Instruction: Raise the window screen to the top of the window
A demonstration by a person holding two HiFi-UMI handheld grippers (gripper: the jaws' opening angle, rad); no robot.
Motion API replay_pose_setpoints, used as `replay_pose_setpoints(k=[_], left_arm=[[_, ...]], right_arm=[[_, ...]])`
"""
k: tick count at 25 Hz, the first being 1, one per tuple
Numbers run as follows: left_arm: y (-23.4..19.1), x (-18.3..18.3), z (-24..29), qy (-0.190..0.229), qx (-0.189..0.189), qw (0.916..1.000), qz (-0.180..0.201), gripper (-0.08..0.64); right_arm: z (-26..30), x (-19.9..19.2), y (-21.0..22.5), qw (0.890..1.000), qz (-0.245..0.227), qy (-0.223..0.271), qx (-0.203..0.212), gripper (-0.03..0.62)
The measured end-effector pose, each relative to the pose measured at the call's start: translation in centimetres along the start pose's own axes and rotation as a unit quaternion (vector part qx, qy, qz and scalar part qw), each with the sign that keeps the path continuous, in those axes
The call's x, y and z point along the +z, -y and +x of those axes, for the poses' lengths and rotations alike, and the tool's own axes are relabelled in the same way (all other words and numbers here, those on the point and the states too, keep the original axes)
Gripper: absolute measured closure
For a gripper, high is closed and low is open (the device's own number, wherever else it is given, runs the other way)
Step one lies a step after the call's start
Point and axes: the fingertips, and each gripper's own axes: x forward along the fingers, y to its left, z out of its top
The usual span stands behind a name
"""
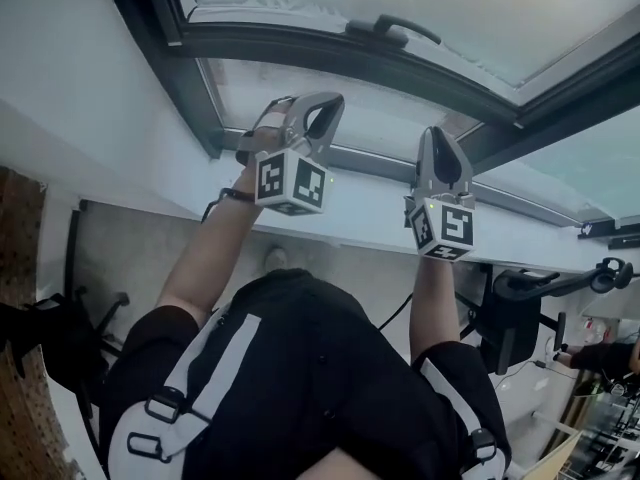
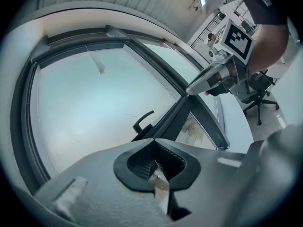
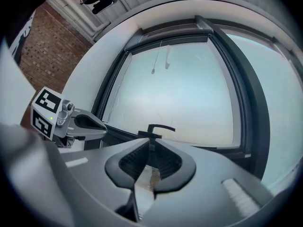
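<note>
A dark-framed window fills the view ahead, with a pale, hazy pane across it; I cannot tell screen from glass. A black lever handle sits on the frame's lower bar. Two thin cords hang near the top. My left gripper is shut with nothing in it, pointing at the pane left of the handle. My right gripper is also shut and empty, aimed just below the handle. Neither touches the window. Each shows in the other's view: the right gripper, the left gripper.
A white sill runs under the window, just beyond my forearms. A black office chair stands to the right. A brick wall lies to the left, and a brown perforated board is at the far left.
</note>
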Motion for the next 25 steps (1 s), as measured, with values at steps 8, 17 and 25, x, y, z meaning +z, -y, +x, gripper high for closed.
replay_pose_setpoints(k=[8,17,25], left_arm=[[2.4,3.4,-3.7,0.004,0.057,0.9947,-0.085,0.555],[7.2,7.4,-8.5,0.024,0.107,0.984,-0.14,0.555],[7.7,3.6,-14.6,0.042,0.141,0.9403,-0.307,0.555]], right_arm=[[-6.6,-1.1,2.3,0.999,-0.012,0.001,0.033,0.584],[-13.3,-3.1,5.1,0.998,0.023,0.003,0.061,0.586],[-17.3,-5.3,6.3,0.996,0.075,0.011,0.047,0.588]])
